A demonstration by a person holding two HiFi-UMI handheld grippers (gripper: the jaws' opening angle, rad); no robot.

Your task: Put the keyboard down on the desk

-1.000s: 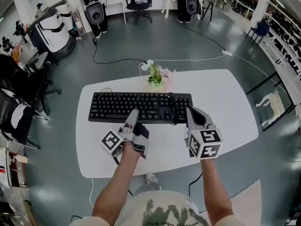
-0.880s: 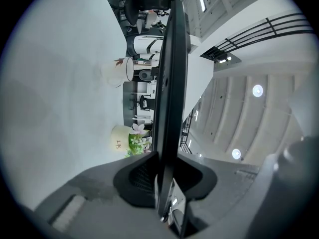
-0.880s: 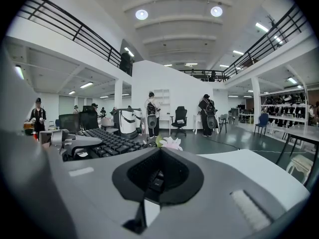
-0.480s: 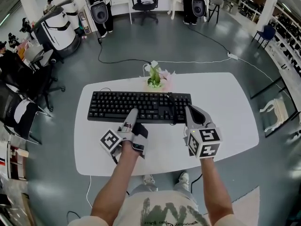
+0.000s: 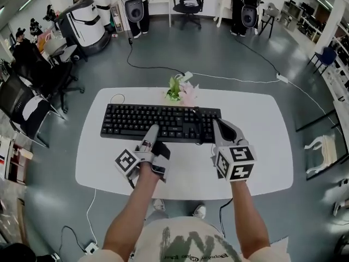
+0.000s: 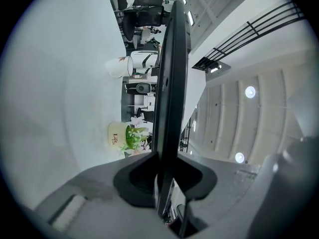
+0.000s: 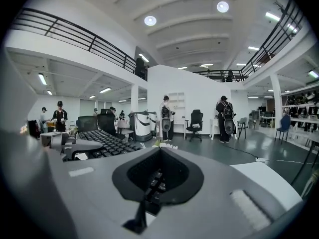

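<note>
Keyboard (image 5: 158, 123) raised over the desk (image 5: 262, 152), with your left gripper (image 5: 152, 130) and right gripper (image 5: 217, 126) both clamped on its near edge. Lower both ends together and level, clear of the flower pot (image 5: 179, 90), and release only once it rests flat.

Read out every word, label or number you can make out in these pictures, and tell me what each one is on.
"Life": on the cream flower pot, seen in the left gripper view.
Key legends on the black keyboard: too small to read.
Print on the person's shirt: too distorted to read.
No other text can be read.
</note>
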